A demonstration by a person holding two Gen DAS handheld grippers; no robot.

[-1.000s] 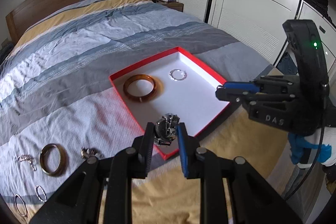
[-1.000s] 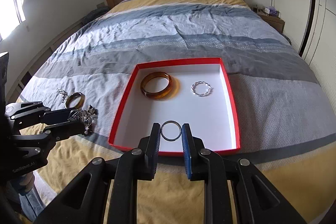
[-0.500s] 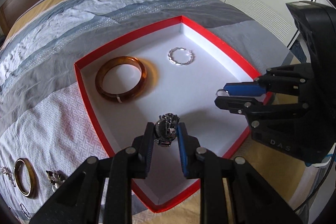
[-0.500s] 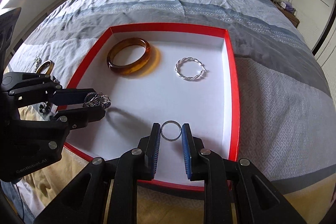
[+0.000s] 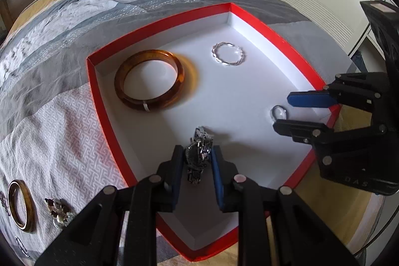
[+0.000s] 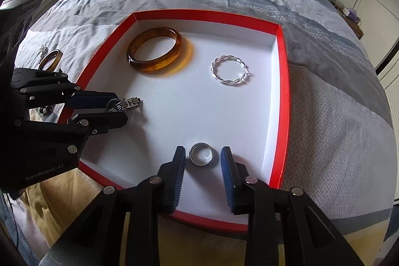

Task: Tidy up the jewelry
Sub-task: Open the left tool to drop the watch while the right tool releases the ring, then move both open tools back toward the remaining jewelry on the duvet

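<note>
Jewelry about half sorted, at a guess. Already lying on the white floor of the red box (image 5: 99,101): amber bangle (image 5: 149,80) and twisted silver bracelet (image 5: 228,54), near each other but apart. Waiting outside on the bed (image 5: 49,116), beside the box: a second bangle (image 5: 21,206), a small clustered piece (image 5: 59,212) and some smaller bits too blurred to name.

Left gripper (image 5: 197,153) angled steeply down inside the box near its left wall, jaws narrow and clamped on the watch (image 5: 198,153), band hanging close to the floor; contact with the floor hard to tell.

Right gripper (image 6: 202,153) likewise tipped down near the front rim, jaws opening, pads clear of the silver ring (image 6: 201,154) lying flat between them.
</note>
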